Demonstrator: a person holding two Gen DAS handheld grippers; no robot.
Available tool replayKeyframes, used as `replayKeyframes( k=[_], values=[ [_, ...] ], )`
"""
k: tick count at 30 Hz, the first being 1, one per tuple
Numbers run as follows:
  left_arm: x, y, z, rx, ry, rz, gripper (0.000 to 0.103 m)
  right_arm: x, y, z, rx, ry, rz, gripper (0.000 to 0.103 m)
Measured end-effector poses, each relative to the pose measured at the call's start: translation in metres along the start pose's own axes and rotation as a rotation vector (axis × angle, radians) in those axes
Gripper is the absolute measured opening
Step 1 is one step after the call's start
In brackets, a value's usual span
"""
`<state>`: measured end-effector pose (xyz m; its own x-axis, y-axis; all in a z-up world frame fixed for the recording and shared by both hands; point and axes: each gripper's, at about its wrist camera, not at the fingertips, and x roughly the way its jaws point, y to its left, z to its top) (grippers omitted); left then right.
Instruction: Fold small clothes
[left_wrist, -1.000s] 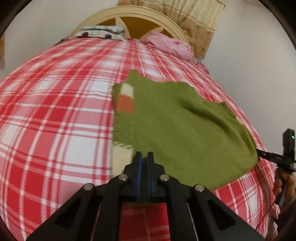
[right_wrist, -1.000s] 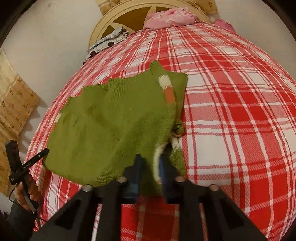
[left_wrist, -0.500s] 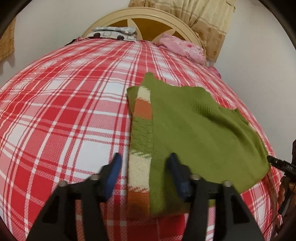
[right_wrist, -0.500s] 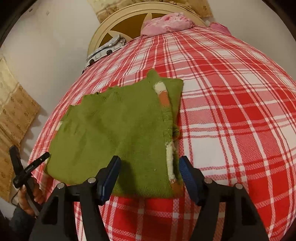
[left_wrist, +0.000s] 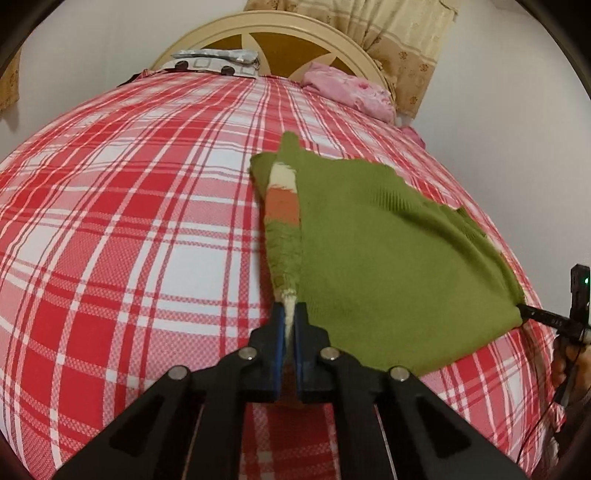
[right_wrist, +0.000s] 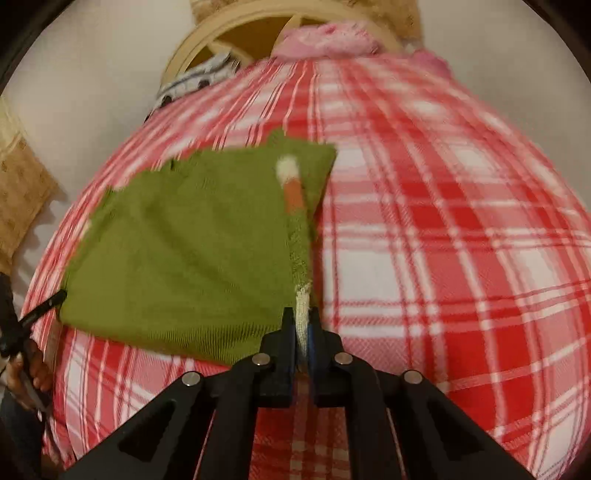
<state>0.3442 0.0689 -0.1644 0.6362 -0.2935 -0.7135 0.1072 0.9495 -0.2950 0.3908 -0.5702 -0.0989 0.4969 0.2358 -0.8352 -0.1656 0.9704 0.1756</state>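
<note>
Bed (left_wrist: 129, 221) fills both views, red-and-white plaid cover, curved cream headboard (left_wrist: 280, 29) at the far end with a pink pillow (left_wrist: 347, 88) against it. Green knit garment (left_wrist: 388, 258) lies spread on the cover, folded flat, striped sleeve (left_wrist: 284, 206) in cream, orange and green laid along one side edge. From my left gripper (left_wrist: 290, 314) the garment runs away ahead and to the right; the cream end of the sleeve is pinched between its blue pads, jaws just closed onto it, fabric drawn up taut toward me. Right wrist view is blurred, but I read the same: right gripper (right_wrist: 303, 321) has just closed on the cream sleeve end, garment stretching away ahead and to the left. I cannot tell which near corner each gripper truly holds. A hand (right_wrist: 33, 373) with the other gripper's frame shows at the left edge of the right view.
</note>
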Motion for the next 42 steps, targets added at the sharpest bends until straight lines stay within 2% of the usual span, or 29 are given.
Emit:
replayKeyframes(
  k=[2,3,4,5,6,9,11,12,14,15,16,18,21,22,24,25,26,27,30,34,36,38,40,41,42],
  values=[
    [0.003,-0.001,0.003,0.001,0.002,0.023,0.011,-0.001,0.006,0.002,-0.015,-0.023,-0.043,0.008],
    [0.004,-0.001,0.004,0.000,0.002,0.020,0.012,-0.003,0.008,0.006,-0.010,-0.023,-0.058,0.018],
    [0.006,0.000,0.003,-0.007,0.005,0.027,0.018,-0.007,0.012,0.009,-0.016,-0.035,-0.086,0.046],
    [0.007,0.002,0.002,-0.014,0.007,0.032,0.025,-0.015,0.019,0.014,-0.034,-0.064,-0.114,0.061],
    [0.007,0.004,0.000,-0.027,0.005,0.029,0.027,-0.022,0.025,0.018,-0.044,-0.097,-0.124,0.067],
    [0.007,0.007,-0.004,-0.053,0.001,0.012,0.030,-0.039,0.056,0.036,-0.090,-0.173,-0.057,0.067],
    [0.006,0.007,-0.005,-0.055,-0.006,0.008,0.034,-0.037,0.083,0.048,-0.122,-0.174,0.085,0.067],
    [0.006,0.007,-0.006,-0.054,-0.007,0.008,0.034,-0.029,0.097,0.053,-0.134,-0.145,0.198,0.067],
    [0.006,0.003,-0.008,-0.034,-0.012,0.013,0.034,-0.007,0.120,0.062,-0.155,-0.079,0.330,0.067],
    [0.007,0.000,-0.009,-0.013,-0.010,0.033,0.034,0.003,0.126,0.065,-0.156,-0.058,0.337,0.067],
    [0.008,-0.003,-0.009,0.000,-0.007,0.044,0.034,0.021,0.128,0.073,-0.133,-0.024,0.318,0.067],
    [0.012,-0.006,-0.010,0.018,0.011,0.058,0.034,0.044,0.118,0.085,-0.078,-0.018,0.258,0.067],
    [0.012,-0.002,-0.009,0.009,0.012,0.041,0.035,0.084,0.067,0.106,0.096,0.041,0.100,0.067],
    [0.012,-0.001,-0.010,0.005,0.012,0.034,0.035,0.092,0.043,0.111,0.173,0.055,0.080,0.067],
    [0.011,0.003,-0.010,-0.013,0.013,0.013,0.035,0.086,0.022,0.117,0.221,0.011,0.056,0.067],
    [0.012,0.004,-0.009,-0.019,0.012,0.006,0.035,0.079,0.017,0.120,0.226,-0.005,-0.012,0.067],
    [0.012,0.004,-0.009,-0.022,0.012,0.001,0.035,0.075,0.016,0.121,0.227,-0.020,-0.040,0.067],
    [0.012,0.005,-0.009,-0.025,0.012,-0.003,0.035,0.067,0.015,0.122,0.231,-0.044,-0.035,0.067],
    [0.011,0.004,-0.010,-0.027,0.010,-0.007,0.035,0.052,0.041,0.118,0.183,-0.062,0.081,0.067],
    [0.011,0.005,-0.010,-0.030,0.009,-0.012,0.035,0.043,0.132,0.099,-0.049,-0.064,0.275,0.067],
    [0.011,0.005,-0.010,-0.033,0.008,-0.016,0.035,0.041,0.159,0.085,-0.138,-0.074,0.280,0.067],
    [0.010,0.006,-0.010,-0.041,0.004,-0.025,0.035,0.054,0.180,0.073,-0.163,-0.025,0.323,0.067],
    [0.009,0.009,-0.010,-0.056,0.001,-0.039,0.035,0.085,0.192,0.056,-0.109,0.109,0.377,0.067],
    [0.008,0.010,-0.011,-0.064,-0.001,-0.048,0.035,0.087,0.203,0.046,-0.130,0.127,0.417,0.068],
    [0.008,0.011,-0.011,-0.069,-0.002,-0.052,0.035,0.080,0.217,0.035,-0.205,0.092,0.414,0.069]
  ],
)
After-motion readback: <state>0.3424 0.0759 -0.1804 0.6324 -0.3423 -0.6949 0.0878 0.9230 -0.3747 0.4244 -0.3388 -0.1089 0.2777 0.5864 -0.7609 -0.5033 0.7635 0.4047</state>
